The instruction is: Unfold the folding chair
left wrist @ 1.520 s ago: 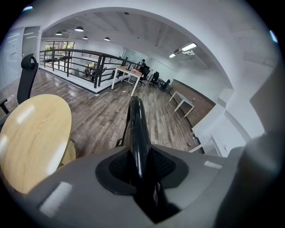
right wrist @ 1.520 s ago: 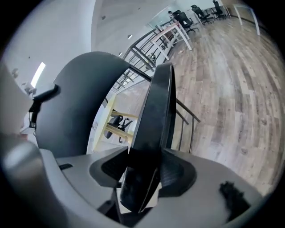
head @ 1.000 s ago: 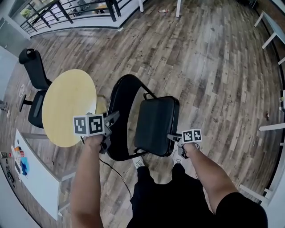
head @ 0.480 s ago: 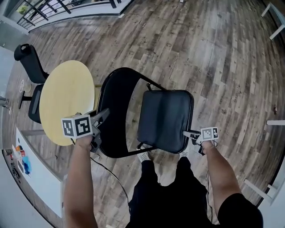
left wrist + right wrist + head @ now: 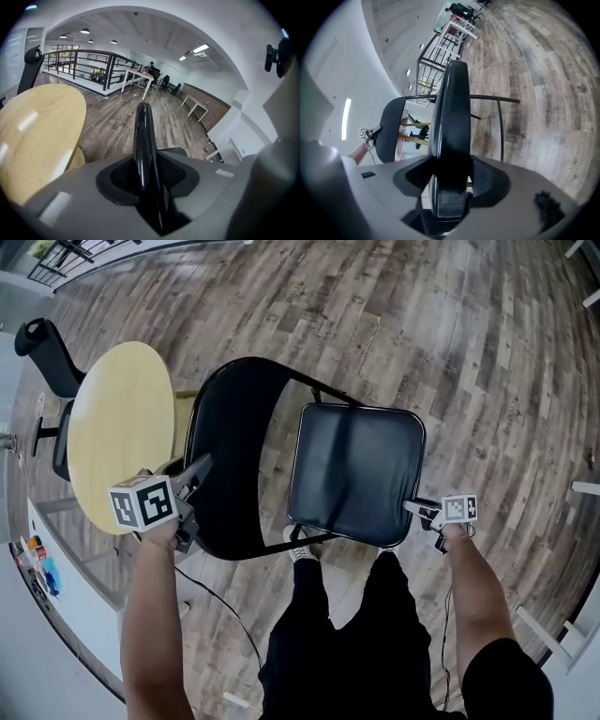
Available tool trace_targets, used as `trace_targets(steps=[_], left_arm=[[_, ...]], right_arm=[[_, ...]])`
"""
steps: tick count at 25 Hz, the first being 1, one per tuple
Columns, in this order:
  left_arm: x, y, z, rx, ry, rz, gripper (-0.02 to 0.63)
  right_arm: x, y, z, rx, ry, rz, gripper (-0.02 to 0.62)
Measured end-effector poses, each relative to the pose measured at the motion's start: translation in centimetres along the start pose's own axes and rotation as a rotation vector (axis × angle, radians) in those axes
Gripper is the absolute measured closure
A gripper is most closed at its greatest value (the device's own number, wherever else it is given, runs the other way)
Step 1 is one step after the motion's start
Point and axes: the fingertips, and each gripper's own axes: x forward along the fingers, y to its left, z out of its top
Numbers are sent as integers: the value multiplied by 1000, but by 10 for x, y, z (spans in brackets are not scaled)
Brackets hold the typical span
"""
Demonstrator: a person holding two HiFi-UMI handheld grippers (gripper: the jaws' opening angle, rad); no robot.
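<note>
A black folding chair stands on the wood floor in front of me, its padded seat (image 5: 356,470) swung away from the backrest (image 5: 230,456). My left gripper (image 5: 192,474) clamps the backrest's rim; in the left gripper view the black frame tube (image 5: 143,140) runs between the pads of that gripper (image 5: 147,183). Its jaws have just been opening a little, with the tube still between them. My right gripper (image 5: 417,510) is shut on the near right edge of the seat. In the right gripper view the seat edge (image 5: 451,108) fills the jaws of that gripper (image 5: 450,183), with the backrest (image 5: 389,126) beyond.
A round yellow table (image 5: 117,427) stands right beside the backrest on the left, with a black office chair (image 5: 42,343) behind it. A white desk (image 5: 56,587) lies at lower left. A cable (image 5: 220,615) trails on the floor by my legs. Railings (image 5: 93,65) stand further off.
Both grippers have come down. The seat has swung further from the backrest and lies flatter, so the chair stands wider apart. The left gripper's hold stays on the rim.
</note>
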Motion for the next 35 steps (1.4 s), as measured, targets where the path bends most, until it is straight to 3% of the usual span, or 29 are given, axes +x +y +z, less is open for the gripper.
trace_targets(steps=[6, 11, 15, 24, 35], left_arm=[[26, -25, -16, 2, 5, 4, 488], [41, -32, -29, -21, -12, 5, 483], [63, -62, -39, -38, -10, -12, 489], [67, -91, -32, -68, 14, -46, 499], [67, -88, -34, -73, 6, -56, 492]], right_arm=[[-26, -69, -4, 23, -83, -187, 364], [-33, -107, -2, 35, -132, -219, 366], [-48, -142, -1, 47, -145, -233, 397], [-51, -156, -1, 62, -165, -268, 405], [-49, -157, -1, 37, -139, -288, 405]])
